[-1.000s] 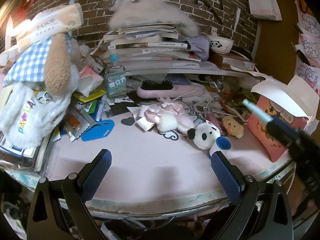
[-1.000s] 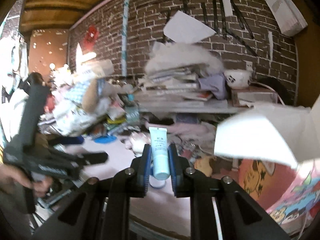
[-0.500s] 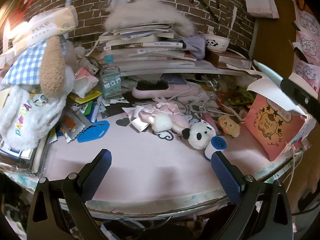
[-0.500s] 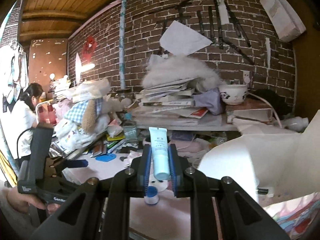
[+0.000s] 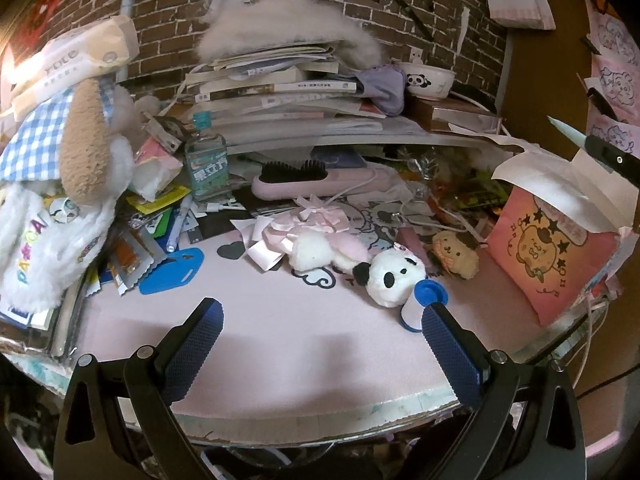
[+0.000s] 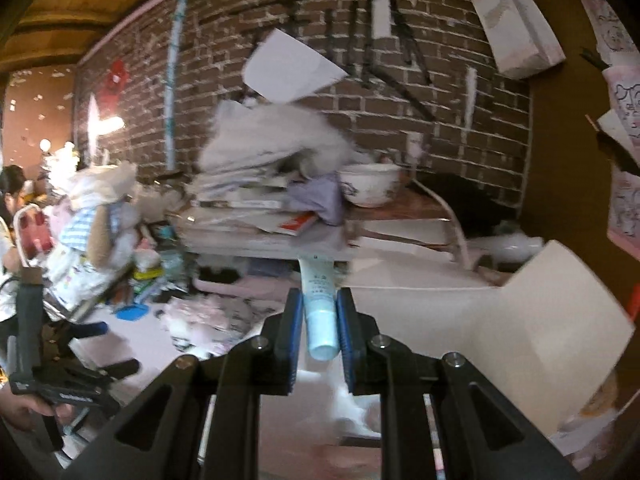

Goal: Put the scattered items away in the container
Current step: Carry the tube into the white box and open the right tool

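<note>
Clutter rings pink box [image 5: 552,248] — right tool [image 6: 319,312] clamps tube [image 6: 319,304], left tool [image 5: 320,332] gapes empty.

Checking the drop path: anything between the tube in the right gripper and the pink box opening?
Only the box's own raised white flaps rise ahead of the tube, held in the right gripper. The pink box opening itself isn't visible.

The table mat [image 5: 280,320] is pale pink. On it, the plush panda [image 5: 390,276] is white with black patches. Beside the panda, the cap [image 5: 430,292] is blue. Right of the panda, the box [image 5: 548,256] is pink with black stars.
</note>
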A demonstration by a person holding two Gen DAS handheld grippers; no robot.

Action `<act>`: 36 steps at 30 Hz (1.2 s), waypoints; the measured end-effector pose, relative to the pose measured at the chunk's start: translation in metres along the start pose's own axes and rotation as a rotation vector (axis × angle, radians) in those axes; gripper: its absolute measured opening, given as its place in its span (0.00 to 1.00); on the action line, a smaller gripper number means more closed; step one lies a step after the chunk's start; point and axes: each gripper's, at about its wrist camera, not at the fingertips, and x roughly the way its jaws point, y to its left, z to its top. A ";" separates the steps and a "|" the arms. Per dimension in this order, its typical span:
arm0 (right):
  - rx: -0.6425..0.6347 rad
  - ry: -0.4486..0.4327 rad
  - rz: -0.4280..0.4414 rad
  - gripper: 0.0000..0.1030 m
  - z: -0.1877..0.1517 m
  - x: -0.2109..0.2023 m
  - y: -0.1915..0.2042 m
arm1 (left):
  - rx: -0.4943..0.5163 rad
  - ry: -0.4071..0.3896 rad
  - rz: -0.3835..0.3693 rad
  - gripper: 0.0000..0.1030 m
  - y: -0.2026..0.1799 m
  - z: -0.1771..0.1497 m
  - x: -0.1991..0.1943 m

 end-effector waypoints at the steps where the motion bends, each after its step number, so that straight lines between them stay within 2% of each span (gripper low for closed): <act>1: -0.004 0.017 -0.013 0.14 0.001 0.000 -0.005 | -0.001 0.000 -0.002 0.97 0.000 0.000 0.001; 8: -0.041 0.151 -0.084 0.14 0.002 0.009 -0.034 | 0.000 0.002 -0.019 0.97 -0.006 0.001 0.005; 19: -0.084 0.451 -0.048 0.14 -0.006 0.065 -0.044 | 0.006 0.004 -0.022 0.97 -0.007 0.001 0.004; 25: -0.080 0.586 -0.031 0.14 -0.009 0.092 -0.047 | 0.004 0.003 -0.016 0.97 -0.006 0.001 0.003; 32: -0.086 0.623 -0.033 0.15 -0.016 0.097 -0.046 | 0.006 0.003 -0.015 0.97 -0.005 0.001 0.002; 35: -0.083 0.616 -0.034 0.18 -0.016 0.096 -0.046 | 0.006 0.006 -0.016 0.97 -0.005 0.001 0.002; 36: -0.078 0.609 -0.034 0.23 -0.016 0.094 -0.047 | 0.007 0.007 -0.016 0.97 -0.005 0.001 0.002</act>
